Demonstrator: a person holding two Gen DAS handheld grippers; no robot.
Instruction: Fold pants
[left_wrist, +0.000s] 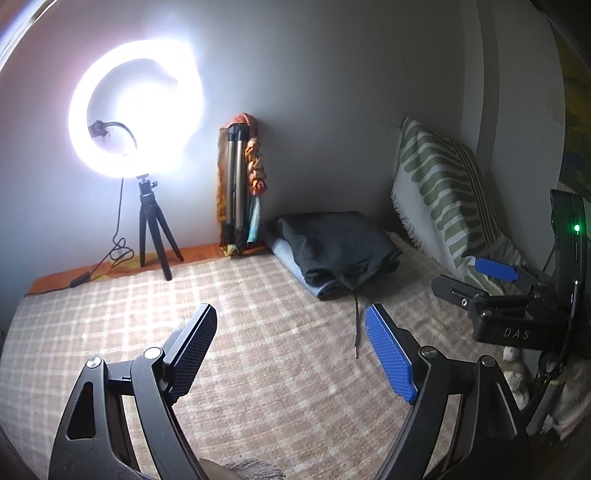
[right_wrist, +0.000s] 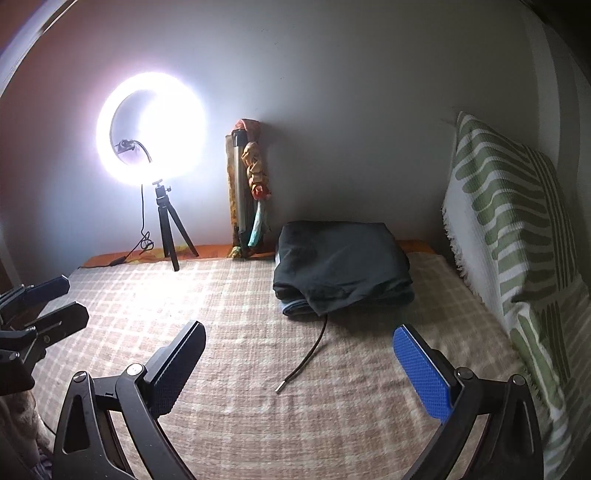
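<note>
Dark folded pants (left_wrist: 332, 247) (right_wrist: 340, 258) lie on a folded light-blue garment (left_wrist: 291, 254) (right_wrist: 295, 308) at the far side of the checked bed cover (left_wrist: 258, 369) (right_wrist: 295, 424). A drawstring (left_wrist: 356, 321) (right_wrist: 306, 358) trails from them toward me. My left gripper (left_wrist: 291, 310) hovers open over bare cover, short of the pants and nothing between its pads. It also shows at the left edge of the right wrist view (right_wrist: 70, 299). My right gripper (right_wrist: 298, 328) is open as well, the drawstring's end lying on the cover between its fingers, untouched. It appears at the right of the left wrist view (left_wrist: 476, 278).
A lit ring light (left_wrist: 136, 107) (right_wrist: 151, 125) on a small tripod (left_wrist: 155, 229) (right_wrist: 171, 229) stands at the far left, its cable on the cover. A folded tripod wrapped in cloth (left_wrist: 240, 192) (right_wrist: 247, 188) leans on the wall. A green-striped pillow (left_wrist: 443, 192) (right_wrist: 509, 221) lines the right side.
</note>
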